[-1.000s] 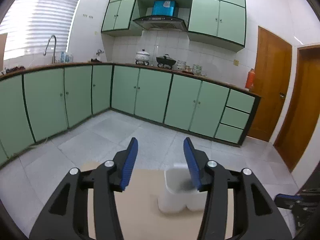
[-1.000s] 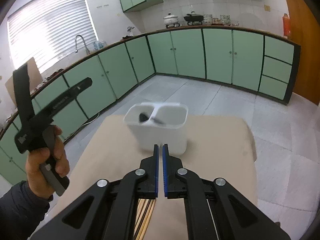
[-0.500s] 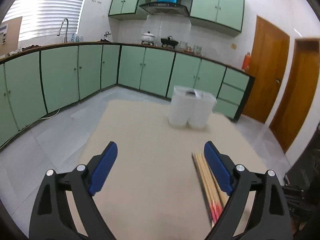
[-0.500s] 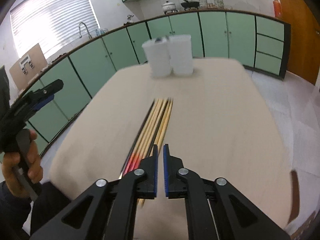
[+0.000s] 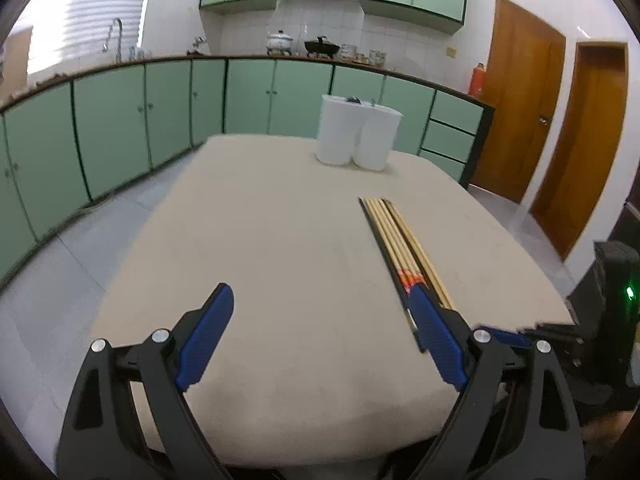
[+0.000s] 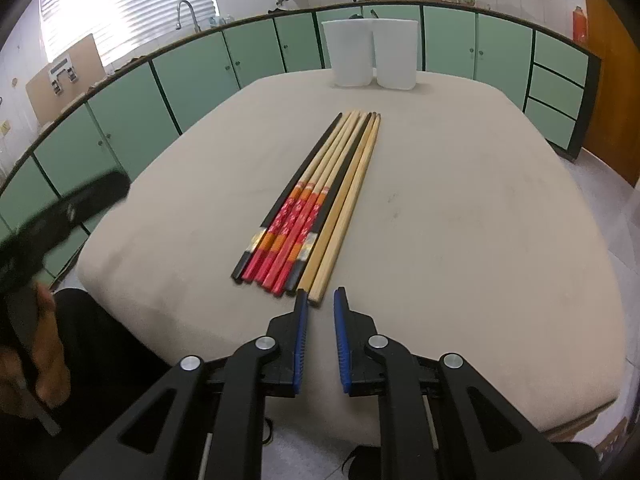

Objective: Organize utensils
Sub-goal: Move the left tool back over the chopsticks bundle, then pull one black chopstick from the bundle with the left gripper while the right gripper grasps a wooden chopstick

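Several chopsticks [image 6: 320, 200] lie side by side on the beige table [image 6: 480, 220]: black ones, red-handled ones and pale wooden ones. A white two-compartment holder [image 6: 370, 52] stands at the far edge, with dark utensil tips showing in it. My right gripper [image 6: 321, 295] hovers at the chopsticks' near ends. Its jaws are opening by a narrow gap. The end of the rightmost pale stick lies at the gap's mouth, not gripped. My left gripper [image 5: 320, 294] stands wide open over bare table, left of the chopsticks [image 5: 400, 240], with the holder [image 5: 356, 136] far ahead.
Green kitchen cabinets [image 5: 120, 128] wrap round behind the table, over grey tiled floor. Two brown doors [image 5: 520, 112] are at the right. A black device with a green light [image 5: 616, 280] sits off the table's right side. A hand [image 6: 44, 368] holds the blurred left gripper.
Both grippers have sunk and drawn back to the table's near edge, so the holder is now far ahead. The left jaws have spread wide. The right jaws have parted slightly.
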Available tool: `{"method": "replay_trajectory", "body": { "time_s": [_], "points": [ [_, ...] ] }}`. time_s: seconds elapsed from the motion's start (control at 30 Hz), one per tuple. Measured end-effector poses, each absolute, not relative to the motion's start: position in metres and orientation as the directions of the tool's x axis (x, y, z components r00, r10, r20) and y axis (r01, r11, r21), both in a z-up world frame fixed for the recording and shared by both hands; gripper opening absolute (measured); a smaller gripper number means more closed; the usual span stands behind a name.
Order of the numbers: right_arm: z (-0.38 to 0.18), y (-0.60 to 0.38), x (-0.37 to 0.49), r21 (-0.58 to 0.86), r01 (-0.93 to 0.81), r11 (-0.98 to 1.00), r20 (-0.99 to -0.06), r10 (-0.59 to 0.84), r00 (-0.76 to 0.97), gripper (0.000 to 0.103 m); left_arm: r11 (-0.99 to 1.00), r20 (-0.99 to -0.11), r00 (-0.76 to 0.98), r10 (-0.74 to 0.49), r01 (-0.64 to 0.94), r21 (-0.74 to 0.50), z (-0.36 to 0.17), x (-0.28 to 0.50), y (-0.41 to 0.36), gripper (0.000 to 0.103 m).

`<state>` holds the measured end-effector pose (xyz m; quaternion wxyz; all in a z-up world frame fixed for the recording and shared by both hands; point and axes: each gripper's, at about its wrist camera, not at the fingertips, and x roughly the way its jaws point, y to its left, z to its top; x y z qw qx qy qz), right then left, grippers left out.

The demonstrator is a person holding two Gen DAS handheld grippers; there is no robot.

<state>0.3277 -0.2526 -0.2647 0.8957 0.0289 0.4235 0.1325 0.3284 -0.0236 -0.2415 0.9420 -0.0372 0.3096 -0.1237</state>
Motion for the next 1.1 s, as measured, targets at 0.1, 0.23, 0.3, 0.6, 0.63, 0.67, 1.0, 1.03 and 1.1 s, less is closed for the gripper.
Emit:
{"method": "replay_trajectory", "body": {
  "time_s": [0.1,0.23,0.3,0.6,0.63,0.67,1.0,1.03,1.1],
  "points": [
    [-0.262,-0.262,0.328,0.163,-0.19,0.968,-0.747,0.247,0.617,0.014,0.963,-0.592,0.761,-0.267,0.231,-0.137,-0.248,0.326,-0.032,0.087],
    [-0.263,-0.277,0.329,0.17,-0.156,0.973,-0.745,0.23,0.626,0.014,0.954,-0.609,0.74,-0.284,0.28,-0.104,-0.26,0.323,-0.051,0.086],
    [-0.264,-0.281,0.329,0.173,-0.151,0.973,-0.743,0.23,0.628,0.014,0.949,-0.626,0.725,-0.289,0.305,-0.084,-0.268,0.325,-0.06,0.082],
    [-0.266,-0.286,0.327,0.201,-0.154,0.967,-0.735,0.253,0.63,0.014,0.951,-0.7,0.674,-0.236,0.309,-0.022,-0.29,0.337,-0.079,0.072],
    [-0.266,-0.286,0.327,0.203,-0.154,0.967,-0.735,0.255,0.629,0.014,0.95,-0.702,0.672,-0.236,0.311,-0.021,-0.289,0.338,-0.08,0.072],
    [-0.267,-0.287,0.327,0.206,-0.155,0.966,-0.734,0.258,0.628,0.014,0.95,-0.702,0.671,-0.239,0.313,-0.025,-0.288,0.337,-0.08,0.072],
    [-0.267,-0.288,0.33,0.21,-0.161,0.964,-0.733,0.265,0.627,0.014,0.96,-0.706,0.675,-0.213,0.279,-0.022,-0.287,0.346,-0.087,0.074],
    [-0.267,-0.287,0.33,0.206,-0.163,0.965,-0.733,0.263,0.627,0.015,0.962,-0.705,0.677,-0.211,0.273,-0.026,-0.287,0.347,-0.086,0.072],
    [-0.267,-0.286,0.332,0.206,-0.16,0.965,-0.734,0.26,0.627,0.015,0.966,-0.703,0.682,-0.2,0.257,-0.025,-0.286,0.348,-0.085,0.07]
  ]
}}
